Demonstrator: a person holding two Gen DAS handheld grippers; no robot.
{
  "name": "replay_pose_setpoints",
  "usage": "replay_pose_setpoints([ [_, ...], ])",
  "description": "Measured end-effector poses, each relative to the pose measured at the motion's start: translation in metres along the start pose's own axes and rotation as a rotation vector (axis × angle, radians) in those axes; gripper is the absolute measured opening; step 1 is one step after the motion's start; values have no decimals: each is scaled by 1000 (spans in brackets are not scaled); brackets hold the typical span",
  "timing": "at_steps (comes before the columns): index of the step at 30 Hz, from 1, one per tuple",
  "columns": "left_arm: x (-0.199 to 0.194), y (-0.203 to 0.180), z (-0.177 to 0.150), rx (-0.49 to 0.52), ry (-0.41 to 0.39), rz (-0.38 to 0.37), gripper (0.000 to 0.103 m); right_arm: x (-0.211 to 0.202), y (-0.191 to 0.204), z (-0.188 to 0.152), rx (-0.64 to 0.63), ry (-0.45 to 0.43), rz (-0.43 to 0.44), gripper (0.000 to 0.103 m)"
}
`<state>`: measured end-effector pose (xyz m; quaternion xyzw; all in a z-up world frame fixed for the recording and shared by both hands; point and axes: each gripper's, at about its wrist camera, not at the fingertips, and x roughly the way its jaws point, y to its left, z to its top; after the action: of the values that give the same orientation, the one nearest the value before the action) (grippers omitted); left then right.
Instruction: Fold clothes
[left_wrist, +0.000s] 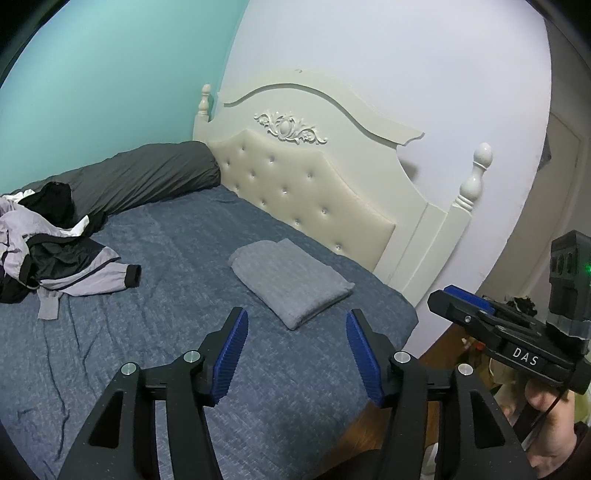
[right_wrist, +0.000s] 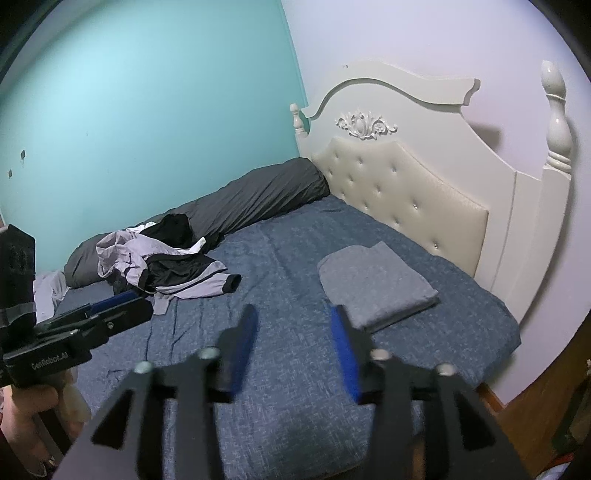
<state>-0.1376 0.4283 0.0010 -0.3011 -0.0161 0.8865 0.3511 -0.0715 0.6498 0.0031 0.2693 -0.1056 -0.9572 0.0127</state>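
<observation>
Turquoise and pale lilac walls meet behind a bed (left_wrist: 155, 258) spread with a mottled blue cover, its cream tufted headboard (left_wrist: 306, 184) serving as the landmark. Near the headboard, on the cover, lies a folded grey garment (left_wrist: 291, 280), flat and squared. Far from the headboard, toward the turquoise wall, sits a rumpled heap of clothes (left_wrist: 48, 254), lilac and black, one dark-cuffed sleeve trailing toward the folded piece. A dark grey bolster (left_wrist: 147, 177) runs along the turquoise wall from the headboard's corner to behind the heap. The left gripper (left_wrist: 295, 325) hovers over the cover short of the folded garment, jaws parted, nothing between them. The right gripper (right_wrist: 291, 321) also stands agape and empty, its blue pads blurred, the folded garment just beyond its fingertips.
</observation>
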Motion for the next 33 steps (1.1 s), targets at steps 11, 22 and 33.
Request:
replay_pose_setpoints([
  [11, -10, 3, -9, 15, -3, 20, 63, -9, 11, -12, -14, 9, -7, 55],
  [22, -22, 10, -17, 14, -14, 46, 69, -18, 19, -19, -26, -3, -17, 60],
  [33, -30, 14, -25, 13, -27, 64, 76, -20, 11, -30, -3, 2, -56, 67],
])
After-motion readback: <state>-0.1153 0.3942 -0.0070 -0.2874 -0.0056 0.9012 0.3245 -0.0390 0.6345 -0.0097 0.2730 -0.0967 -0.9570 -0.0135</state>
